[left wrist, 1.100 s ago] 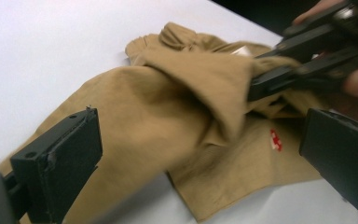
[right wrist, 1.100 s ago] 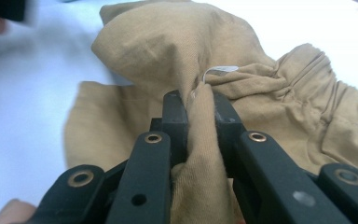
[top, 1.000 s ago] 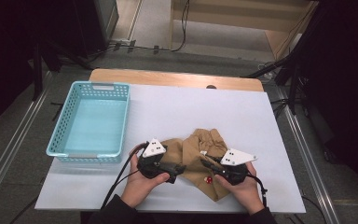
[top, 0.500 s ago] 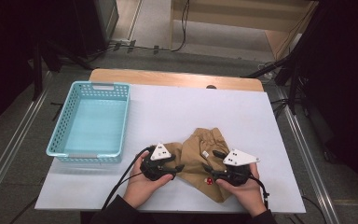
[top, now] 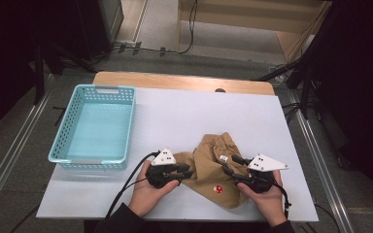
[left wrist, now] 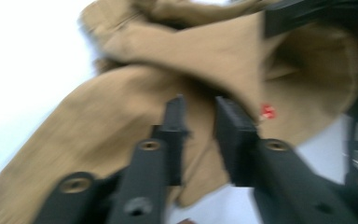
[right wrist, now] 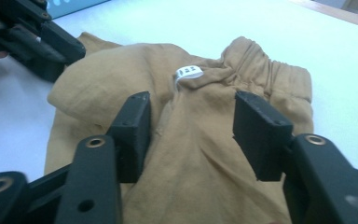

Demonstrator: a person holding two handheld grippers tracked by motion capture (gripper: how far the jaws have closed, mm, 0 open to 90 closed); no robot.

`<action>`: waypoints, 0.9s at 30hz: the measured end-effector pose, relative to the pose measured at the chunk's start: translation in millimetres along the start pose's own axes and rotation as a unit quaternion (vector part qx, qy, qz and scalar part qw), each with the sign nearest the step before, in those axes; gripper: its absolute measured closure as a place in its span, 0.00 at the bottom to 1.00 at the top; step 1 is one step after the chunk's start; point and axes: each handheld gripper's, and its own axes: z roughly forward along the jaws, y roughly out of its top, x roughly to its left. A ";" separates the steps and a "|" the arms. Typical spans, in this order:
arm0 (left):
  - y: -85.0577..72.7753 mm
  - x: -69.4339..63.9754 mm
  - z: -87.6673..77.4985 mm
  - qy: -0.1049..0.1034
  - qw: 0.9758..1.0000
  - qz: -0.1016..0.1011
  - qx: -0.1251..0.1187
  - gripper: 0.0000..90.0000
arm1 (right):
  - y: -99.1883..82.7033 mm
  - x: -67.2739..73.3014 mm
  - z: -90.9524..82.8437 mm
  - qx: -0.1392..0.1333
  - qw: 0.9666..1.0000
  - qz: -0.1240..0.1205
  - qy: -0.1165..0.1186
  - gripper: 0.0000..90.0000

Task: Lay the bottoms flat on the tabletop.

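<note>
Tan shorts (top: 213, 167): left gripper (left wrist: 198, 121) fingers closing onto fold; right gripper (right wrist: 191, 121) fingers apart, straddling cloth.

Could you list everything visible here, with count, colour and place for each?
shorts: one, tan, crumpled at the near middle of the table, with a white label and a small red mark
basket: one, light blue, at the table's left
table: one, white top with a wooden far edge
left gripper: one, black, jaws have just been closing around a fold of the shorts
right gripper: one, black, jaws apart over the shorts
hands: two, at the near edge
</note>
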 end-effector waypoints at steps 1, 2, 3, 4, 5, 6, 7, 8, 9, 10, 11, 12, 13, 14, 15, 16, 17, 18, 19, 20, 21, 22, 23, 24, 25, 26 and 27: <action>1.1 -3.2 1.4 -0.010 1.000 0.004 -0.002 0.65 | 0.3 0.4 0.7 -0.001 1.000 -0.002 0.003 0.54; 2.1 -6.3 3.5 -0.018 1.000 0.010 0.000 0.60 | 0.6 1.4 1.4 0.000 1.000 -0.003 0.005 0.55; 3.0 -10.1 6.4 -0.020 1.000 0.016 0.007 0.55 | 0.8 2.4 1.8 0.002 1.000 -0.004 0.007 0.56; 3.6 -13.5 9.4 -0.016 1.000 0.022 0.014 0.51 | 1.0 3.1 2.0 0.002 1.000 -0.004 0.010 0.56; 3.6 -16.2 12.6 -0.013 1.000 0.021 0.016 0.49 | 1.2 3.6 2.1 0.001 1.000 -0.005 0.011 0.56; 3.8 -17.8 15.2 -0.010 1.000 0.017 0.019 0.49 | 1.3 3.7 1.8 0.000 1.000 -0.005 0.010 0.56; 3.7 -18.3 17.5 -0.002 1.000 0.010 0.021 0.51 | 1.4 3.3 1.2 -0.001 1.000 -0.006 0.008 0.57; 3.5 -17.9 19.5 0.003 1.000 0.002 0.023 0.58 | 1.6 3.1 0.4 -0.003 1.000 -0.004 0.005 0.57; 3.2 -17.2 21.0 0.001 1.000 -0.003 0.023 0.65 | 1.6 2.9 -0.5 -0.005 1.000 -0.001 0.002 0.58; 3.3 -16.7 21.3 -0.004 1.000 -0.005 0.023 0.71 | 1.8 2.4 -1.3 -0.008 1.000 0.000 0.002 0.59; 3.5 -17.0 21.0 -0.006 1.000 -0.004 0.022 0.88 | 1.8 2.0 -2.1 -0.009 1.000 0.001 0.002 0.59; 3.9 -17.2 20.4 -0.005 1.000 0.000 0.021 0.92 | 2.0 0.9 -3.0 -0.012 1.000 0.003 0.005 0.61; 4.5 -17.6 19.5 -0.002 1.000 0.001 0.020 0.92 | 2.0 0.9 -3.0 -0.012 1.000 0.003 0.005 0.61; 5.2 -17.5 18.4 -0.001 1.000 0.002 0.018 1.00 | 1.8 0.0 -3.7 -0.013 1.000 0.004 0.009 0.64; 5.8 -17.3 17.2 0.000 1.000 0.002 0.016 1.00 | 1.8 0.0 -3.7 -0.013 1.000 0.004 0.009 0.64; 6.8 -15.9 15.7 -0.004 1.000 0.003 0.016 1.00 | 2.0 -0.7 -4.6 -0.013 1.000 0.005 0.014 0.67; 6.8 -15.9 15.7 -0.004 1.000 0.003 0.016 1.00 | 2.0 -0.7 -4.6 -0.013 1.000 0.005 0.014 0.67; 6.9 -15.4 15.0 -0.002 1.000 0.001 0.016 1.00 | 2.2 -0.9 -5.3 -0.014 1.000 0.005 0.013 0.68; 6.7 -14.7 14.8 -0.001 1.000 -0.002 0.016 1.00 | 2.3 -1.7 -6.3 -0.017 1.000 0.005 0.013 0.71; 6.2 -13.8 14.9 0.000 1.000 -0.004 0.018 1.00 | 2.8 -3.3 -8.8 -0.021 1.000 0.011 0.012 0.74; 5.6 -13.2 14.9 0.002 1.000 -0.006 0.018 1.00 | 2.8 -3.3 -8.8 -0.021 1.000 0.011 0.012 0.74; 3.9 -12.1 15.5 -0.003 1.000 -0.014 0.011 0.93 | 2.8 -5.3 -11.5 -0.025 1.000 0.015 0.003 0.79; 3.9 -12.1 15.5 -0.003 1.000 -0.014 0.011 0.84 | 2.5 -6.8 -12.9 -0.026 0.999 0.019 0.001 0.82; 3.2 -11.8 16.5 -0.006 1.000 -0.016 0.009 0.84 | 2.5 -6.8 -12.9 -0.026 0.999 0.019 0.001 0.82; 2.8 -12.8 18.4 -0.005 1.000 -0.017 0.012 0.73 | 2.2 -8.7 -14.0 -0.027 0.999 0.023 0.000 0.85; 2.6 -14.5 21.5 -0.001 1.000 -0.015 0.015 0.63 | 1.9 -10.3 -14.9 -0.026 0.999 0.026 -0.004 0.87; 2.5 -16.7 24.9 0.004 1.000 -0.014 0.021 0.55 | 1.7 -11.6 -15.7 -0.024 0.999 0.029 -0.010 0.88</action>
